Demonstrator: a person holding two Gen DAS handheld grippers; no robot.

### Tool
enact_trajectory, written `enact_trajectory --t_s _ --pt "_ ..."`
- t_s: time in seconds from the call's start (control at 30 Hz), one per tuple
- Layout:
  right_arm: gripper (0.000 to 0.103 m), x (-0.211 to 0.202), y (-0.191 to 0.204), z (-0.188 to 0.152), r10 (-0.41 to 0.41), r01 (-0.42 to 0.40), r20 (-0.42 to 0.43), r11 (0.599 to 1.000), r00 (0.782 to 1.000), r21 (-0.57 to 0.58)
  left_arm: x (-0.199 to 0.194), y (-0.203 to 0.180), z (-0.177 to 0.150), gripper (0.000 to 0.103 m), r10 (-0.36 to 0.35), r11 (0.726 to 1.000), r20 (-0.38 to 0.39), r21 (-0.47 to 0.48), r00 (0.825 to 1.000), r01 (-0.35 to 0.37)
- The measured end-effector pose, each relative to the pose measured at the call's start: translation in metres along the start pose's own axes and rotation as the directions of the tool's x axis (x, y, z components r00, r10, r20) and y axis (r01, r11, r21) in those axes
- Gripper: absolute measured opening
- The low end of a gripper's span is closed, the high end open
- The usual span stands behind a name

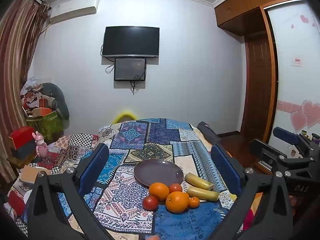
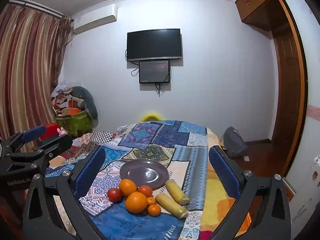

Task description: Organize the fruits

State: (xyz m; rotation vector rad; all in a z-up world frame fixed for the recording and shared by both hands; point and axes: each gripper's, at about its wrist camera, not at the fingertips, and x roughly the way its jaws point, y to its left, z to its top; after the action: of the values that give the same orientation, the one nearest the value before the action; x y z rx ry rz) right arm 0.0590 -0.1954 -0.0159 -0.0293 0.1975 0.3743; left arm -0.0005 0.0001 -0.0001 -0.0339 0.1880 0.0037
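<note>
An empty grey-purple plate (image 1: 158,171) (image 2: 144,173) lies on a patchwork cloth. In front of it sit two big oranges (image 1: 177,201) (image 2: 136,202), two red tomatoes (image 1: 150,202) (image 2: 114,195), small tangerines (image 1: 194,202) (image 2: 154,209) and two yellow corn pieces (image 1: 203,193) (image 2: 172,202). My left gripper (image 1: 160,166) is open and empty, held above and short of the fruit. My right gripper (image 2: 157,167) is open and empty too, also short of the fruit. Each gripper shows at the other view's edge: the right one (image 1: 280,150), the left one (image 2: 40,138).
The cloth (image 1: 140,140) covers a bed-like surface that drops off at the right to a wooden floor (image 2: 260,160). Boxes and a pink toy (image 1: 41,146) sit at the left. A grey bag (image 2: 234,142) lies on the floor. A TV (image 1: 131,42) hangs on the far wall.
</note>
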Motion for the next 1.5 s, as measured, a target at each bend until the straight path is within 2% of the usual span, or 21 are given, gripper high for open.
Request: enact_trajectory --t_s 0.07,0.37,1.5 --pt "0.103 -0.0013 -0.0008 -0.0011 0.008 -0.008 0.022 1.000 1.000 0.019 -0.0004 0.0005 -0.0002 0.103 0.004 1.000 -0.005 -0.004 1.000 -0.004" --pt "0.103 -0.0008 -0.0011 0.0026 0.007 -0.007 0.008 1.000 1.000 0.018 0.0001 -0.0018 0.0041 0.103 0.017 1.000 -0.025 -0.006 1.000 -0.017" --pt "0.103 -0.0043 -0.0010 0.0053 0.004 -0.005 0.028 1.000 1.000 0.025 0.0051 0.0013 -0.0008 0.103 0.009 1.000 -0.015 -0.014 1.000 -0.009"
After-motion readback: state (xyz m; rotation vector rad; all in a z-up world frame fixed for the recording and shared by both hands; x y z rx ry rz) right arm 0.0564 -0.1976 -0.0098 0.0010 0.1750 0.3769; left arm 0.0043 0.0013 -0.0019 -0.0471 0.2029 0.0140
